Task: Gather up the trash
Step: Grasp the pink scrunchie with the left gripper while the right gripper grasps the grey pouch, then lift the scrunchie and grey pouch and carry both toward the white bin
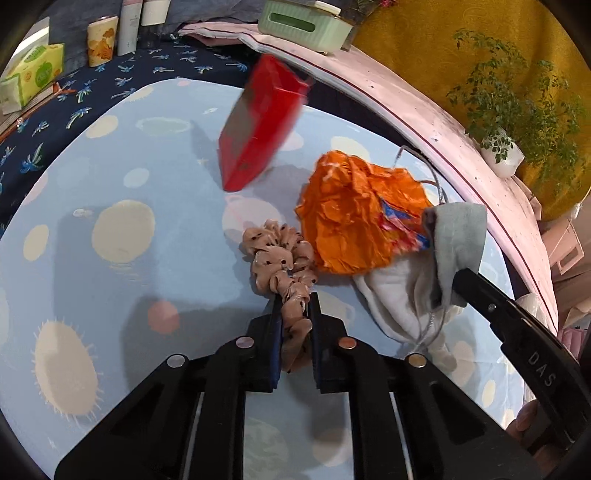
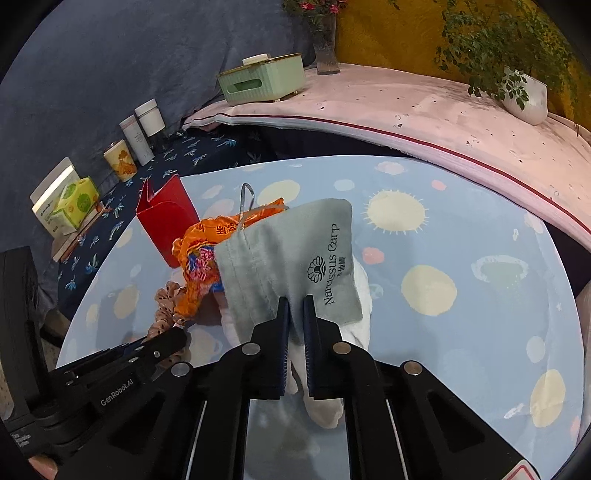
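Red box motion-blurred; white cloth mostly under grey pouch; scrunchie half behind orange wrapper.

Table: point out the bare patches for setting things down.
Free: the tablecloth right of the grey pouch, toward the pink mat; also the near-left cloth below the red box. Crowded: the middle, where orange wrapper, scrunchie, pouch and both grippers bunch.

A counter under a light blue cloth printed with suns and planets fills the middle. At twelve o'clock runs a pink shelf before a mustard-yellow wall; at ten o'clock hangs a grey-blue curtain.
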The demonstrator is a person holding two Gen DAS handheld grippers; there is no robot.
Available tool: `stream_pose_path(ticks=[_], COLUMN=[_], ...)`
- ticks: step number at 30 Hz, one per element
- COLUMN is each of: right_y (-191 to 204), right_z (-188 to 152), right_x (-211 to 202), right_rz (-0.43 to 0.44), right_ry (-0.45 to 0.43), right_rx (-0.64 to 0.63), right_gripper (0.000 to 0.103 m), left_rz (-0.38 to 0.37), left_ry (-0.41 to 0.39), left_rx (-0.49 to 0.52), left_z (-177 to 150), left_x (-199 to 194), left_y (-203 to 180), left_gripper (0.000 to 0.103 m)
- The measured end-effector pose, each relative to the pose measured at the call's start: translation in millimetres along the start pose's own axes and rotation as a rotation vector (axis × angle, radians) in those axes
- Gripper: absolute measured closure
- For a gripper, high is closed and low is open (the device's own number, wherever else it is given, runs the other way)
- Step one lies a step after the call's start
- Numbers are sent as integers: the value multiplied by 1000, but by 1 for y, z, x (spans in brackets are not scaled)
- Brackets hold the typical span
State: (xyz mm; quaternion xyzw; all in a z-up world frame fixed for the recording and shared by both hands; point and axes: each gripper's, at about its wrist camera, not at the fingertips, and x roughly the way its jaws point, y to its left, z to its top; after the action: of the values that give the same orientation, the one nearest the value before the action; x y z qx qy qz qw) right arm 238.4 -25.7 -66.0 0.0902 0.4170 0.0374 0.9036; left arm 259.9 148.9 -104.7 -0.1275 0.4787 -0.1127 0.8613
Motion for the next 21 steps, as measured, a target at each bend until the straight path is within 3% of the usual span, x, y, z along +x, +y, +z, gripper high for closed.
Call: stream_pose_path(ticks=[11,21], right_y=[-34,-73], right_z=[-5,-6], right_x=[-56,-110], right_rz=[-6,-26], right_ry=[-79,-165], right_rx=[52,107], right_gripper=[97,97], left_rz=[-44,-103], left_ry=[-51,-92], left_rx=[37,134], left_z=[-11,-23], left_x=[-37,-71], left_y=[-40,-112], left_gripper=[93,93])
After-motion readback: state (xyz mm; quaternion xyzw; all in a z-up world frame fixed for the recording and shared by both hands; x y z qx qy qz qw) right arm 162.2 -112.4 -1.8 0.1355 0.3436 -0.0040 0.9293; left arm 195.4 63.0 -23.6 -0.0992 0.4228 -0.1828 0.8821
